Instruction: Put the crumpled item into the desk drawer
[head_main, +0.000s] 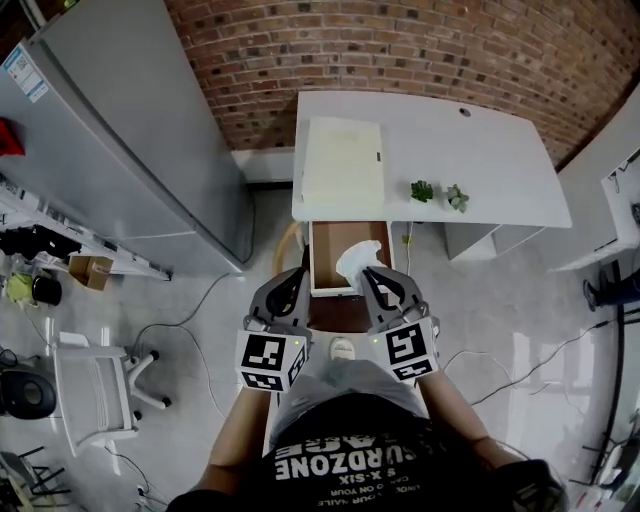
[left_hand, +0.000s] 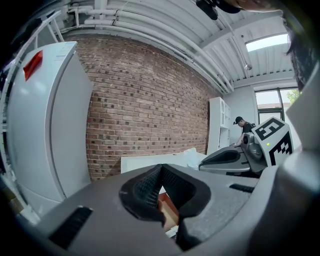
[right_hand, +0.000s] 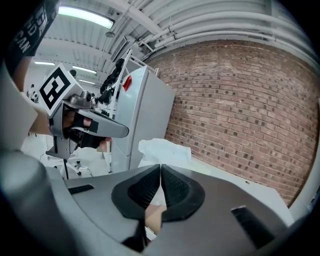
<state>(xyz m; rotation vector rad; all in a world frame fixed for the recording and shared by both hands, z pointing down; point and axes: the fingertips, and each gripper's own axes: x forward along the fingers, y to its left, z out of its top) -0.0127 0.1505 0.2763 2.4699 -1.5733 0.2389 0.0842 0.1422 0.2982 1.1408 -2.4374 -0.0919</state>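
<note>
In the head view my right gripper (head_main: 368, 272) sits just below the middle of the frame. Its tip carries the crumpled item (head_main: 356, 258), a white wad hanging over the open drawer (head_main: 322, 255), which juts from the lower edge of the white table (head_main: 480, 160). I judge it is held there so that letting go drops it straight inside. My left gripper (head_main: 297, 272) waits beside the drawer's left wall, carrying nothing, likely parked there to push the drawer shut afterwards. A pale pad (head_main: 343, 165) and two small plants (head_main: 422, 190) rest further up the table, well apart from the work. In the left gripper view the fingers (left_hand: 147, 190) are clenched tip to tip with nothing between them. Brown drawer wood shows through the gap low in the frame, and the right gripper sits at centre right. In the right gripper view the fingers (right_hand: 145, 190) are pressed together, and the white wad (right_hand: 165, 149) bulges just above their tips at centre. I read that as a thin pinch on its edge, enough for something so light.
</note>
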